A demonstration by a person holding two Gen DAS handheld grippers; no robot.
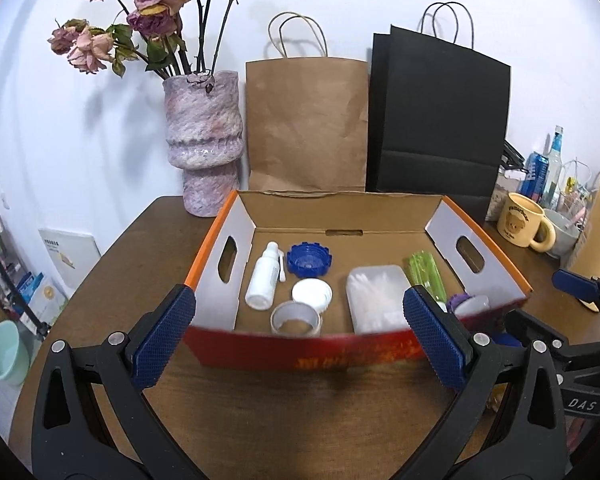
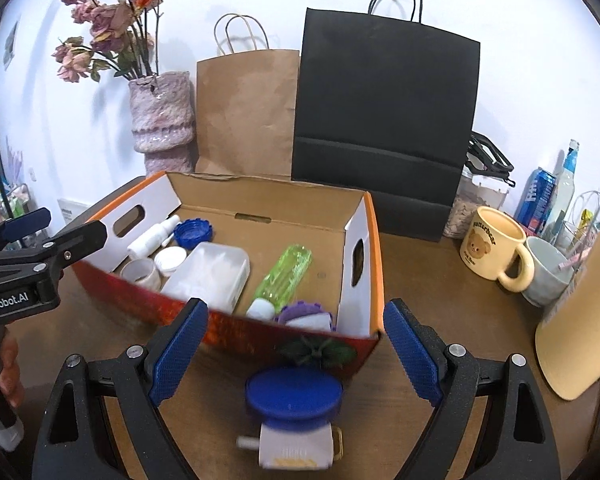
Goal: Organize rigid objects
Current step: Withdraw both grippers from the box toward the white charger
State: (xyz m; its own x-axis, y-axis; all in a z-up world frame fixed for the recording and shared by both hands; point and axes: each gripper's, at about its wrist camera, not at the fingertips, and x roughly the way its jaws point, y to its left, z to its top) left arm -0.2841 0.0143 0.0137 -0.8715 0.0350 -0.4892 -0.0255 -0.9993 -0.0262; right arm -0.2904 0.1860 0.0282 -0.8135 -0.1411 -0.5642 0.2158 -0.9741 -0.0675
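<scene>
Right wrist view shows the right gripper (image 2: 296, 346) with its jaws spread wide and nothing between the pads, aimed at a blue-capped bottle (image 2: 294, 416) that stands on the wooden table (image 2: 440, 280) just in front of the cardboard box (image 2: 374, 248). I judge this bottle to be the one loose item not yet put away, so the wide opening reads as readiness to close round its cap. Inside the box, a white spray bottle (image 2: 154, 234), a blue lid (image 2: 194, 233), a tape roll (image 2: 140, 273) and a clear plastic case (image 2: 212, 272) sit toward the left, and a green bottle (image 2: 286, 274) lies toward the right, so the middle floor stays free. The left gripper (image 1: 298, 340), also spread and empty, faces the box's near wall, perhaps to steady it.
</scene>
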